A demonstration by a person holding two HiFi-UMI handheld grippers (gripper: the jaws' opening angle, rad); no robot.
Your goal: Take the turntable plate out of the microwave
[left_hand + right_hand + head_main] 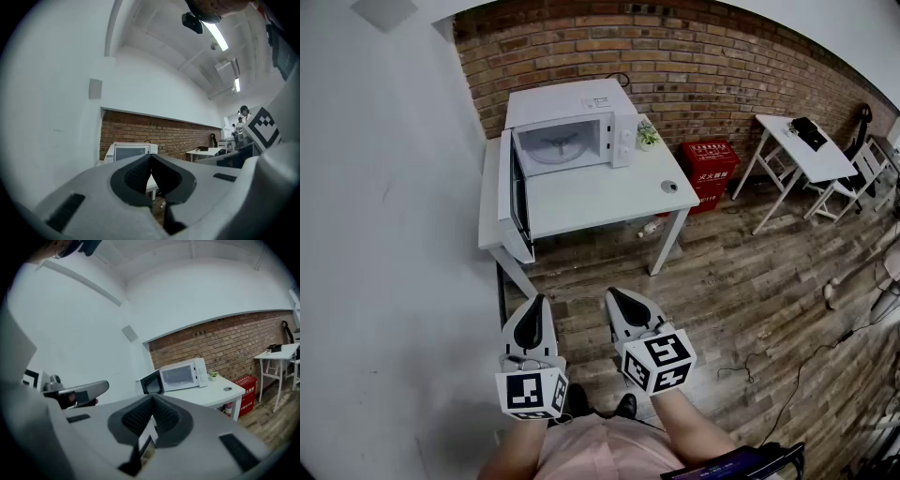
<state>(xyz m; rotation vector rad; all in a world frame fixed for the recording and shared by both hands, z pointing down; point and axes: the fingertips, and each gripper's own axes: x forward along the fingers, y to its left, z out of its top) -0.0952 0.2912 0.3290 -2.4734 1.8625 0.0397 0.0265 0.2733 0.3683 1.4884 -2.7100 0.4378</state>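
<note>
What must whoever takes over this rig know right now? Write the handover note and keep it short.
Left gripper: jaws shut, nothing in them, held low in front of the person.
Right gripper: jaws shut, nothing in them, beside the left one.
Things: the microwave stands on the white table by the brick wall. Its door is swung open. The plate lies inside.
Done: the door is open.
Left: walk up to the table, open the jaws, grip the plate's rim, and lift it out. Neither gripper is near the microwave yet.
</note>
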